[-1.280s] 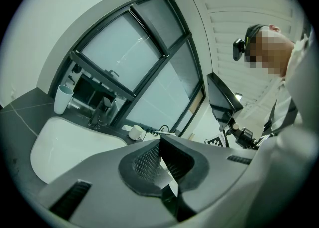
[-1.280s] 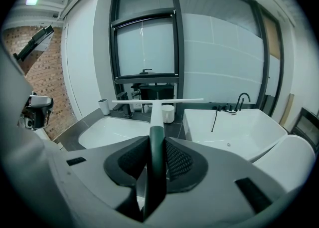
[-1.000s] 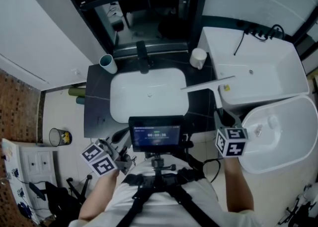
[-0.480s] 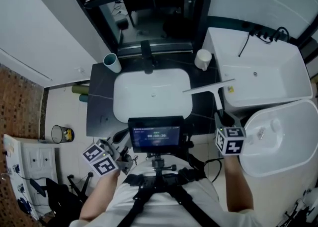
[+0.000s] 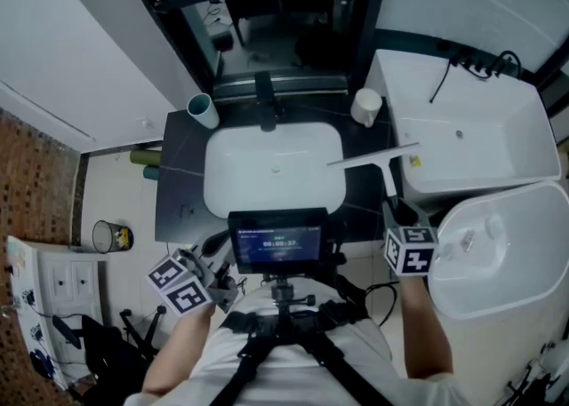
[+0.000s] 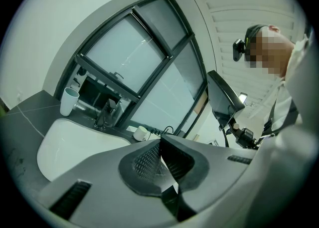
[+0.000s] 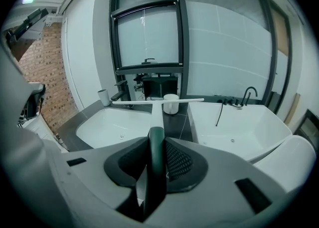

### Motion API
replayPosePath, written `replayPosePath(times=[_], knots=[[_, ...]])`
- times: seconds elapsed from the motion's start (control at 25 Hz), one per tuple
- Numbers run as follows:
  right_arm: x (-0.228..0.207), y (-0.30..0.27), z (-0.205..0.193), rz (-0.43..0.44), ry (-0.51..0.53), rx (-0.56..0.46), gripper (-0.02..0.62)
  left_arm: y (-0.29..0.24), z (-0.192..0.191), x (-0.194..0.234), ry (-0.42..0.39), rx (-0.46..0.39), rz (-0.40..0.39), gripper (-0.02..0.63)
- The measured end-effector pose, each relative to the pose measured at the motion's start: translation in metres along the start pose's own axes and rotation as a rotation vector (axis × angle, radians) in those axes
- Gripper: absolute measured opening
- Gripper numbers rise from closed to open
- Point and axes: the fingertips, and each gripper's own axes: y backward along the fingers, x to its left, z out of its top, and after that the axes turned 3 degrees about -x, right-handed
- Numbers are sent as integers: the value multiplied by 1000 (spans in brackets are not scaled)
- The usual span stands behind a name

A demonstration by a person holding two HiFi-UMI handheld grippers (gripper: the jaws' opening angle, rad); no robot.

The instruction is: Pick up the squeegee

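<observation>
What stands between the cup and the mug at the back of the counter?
The black faucet stands there, between the cup on the left and the mug on the right. The head view shows this best.

Bathroom with washbasin (image 5: 222,157), tap (image 5: 265,93) and bathtub (image 5: 484,151)

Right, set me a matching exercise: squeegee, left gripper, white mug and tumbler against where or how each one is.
Things:
1. squeegee
2. left gripper
3. white mug
4. tumbler

Places or states:
A. on the counter, left of the tap in the head view
B. handle clamped in the right gripper
C. jaws together, nothing between them
D. on the counter, right of the tap in the head view

Pairs: 1-B, 2-C, 3-D, 4-A
</observation>
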Motion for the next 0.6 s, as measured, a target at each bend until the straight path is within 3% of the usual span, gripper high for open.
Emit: replayPosePath(times=[0.6], knots=[[-4, -8, -6, 12, 4, 10, 92, 0, -3, -7, -7, -2, 14, -5]])
